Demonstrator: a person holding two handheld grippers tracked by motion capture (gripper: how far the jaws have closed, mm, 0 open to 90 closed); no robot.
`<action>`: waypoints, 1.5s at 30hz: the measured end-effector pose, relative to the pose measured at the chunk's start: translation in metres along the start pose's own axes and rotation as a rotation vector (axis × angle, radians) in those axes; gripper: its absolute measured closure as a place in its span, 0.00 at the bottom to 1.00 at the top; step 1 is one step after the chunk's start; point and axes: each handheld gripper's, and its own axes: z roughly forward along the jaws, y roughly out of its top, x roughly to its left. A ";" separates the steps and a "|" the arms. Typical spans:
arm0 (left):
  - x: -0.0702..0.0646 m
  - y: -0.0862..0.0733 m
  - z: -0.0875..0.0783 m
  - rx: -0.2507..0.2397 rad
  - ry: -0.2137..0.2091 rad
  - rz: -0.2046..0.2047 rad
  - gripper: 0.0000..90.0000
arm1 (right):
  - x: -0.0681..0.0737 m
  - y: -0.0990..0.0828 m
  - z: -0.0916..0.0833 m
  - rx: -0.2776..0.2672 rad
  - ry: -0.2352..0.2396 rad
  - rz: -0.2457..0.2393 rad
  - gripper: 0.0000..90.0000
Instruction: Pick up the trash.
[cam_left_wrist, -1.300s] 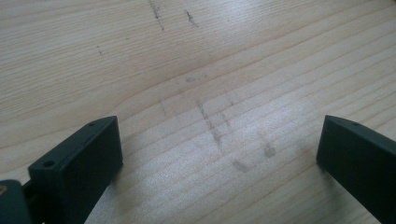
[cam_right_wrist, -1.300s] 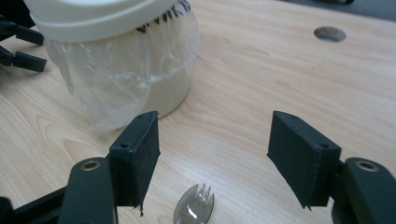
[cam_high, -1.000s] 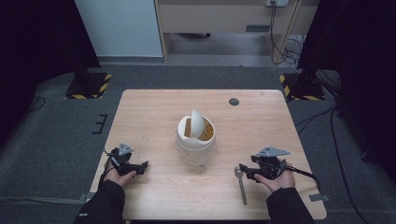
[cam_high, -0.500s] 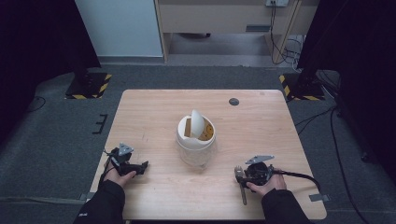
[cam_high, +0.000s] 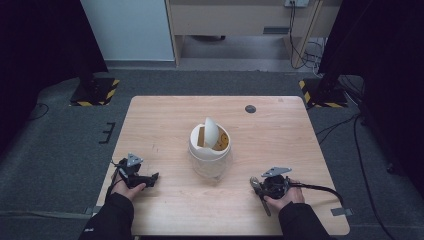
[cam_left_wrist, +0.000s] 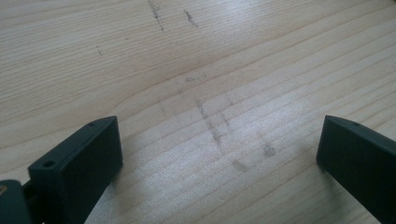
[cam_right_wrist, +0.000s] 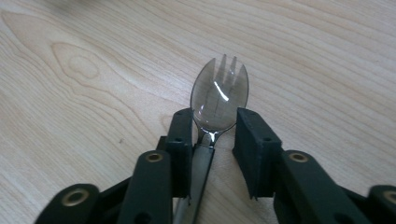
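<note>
The spork (cam_right_wrist: 218, 100) handle disappears under the right gripper (cam_right_wrist: 214, 130) — jaws flank its neck, contact unclear. In the high view, the tub (cam_high: 210, 150) contents are too small to identify. Both sleeves (cam_high: 112, 220) are cut off at the bottom edge — shoulders unseen.
</note>
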 end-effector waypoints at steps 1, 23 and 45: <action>0.000 0.000 0.000 0.000 0.000 0.000 0.00 | -0.001 0.000 0.000 0.002 -0.003 -0.010 0.78; 0.000 0.000 0.000 0.000 -0.002 0.000 0.00 | -0.012 0.008 -0.012 -0.058 0.004 -0.033 0.89; 0.000 0.019 -0.025 -0.147 -0.020 -0.067 0.23 | -0.033 0.024 -0.062 -0.411 -0.019 0.044 0.89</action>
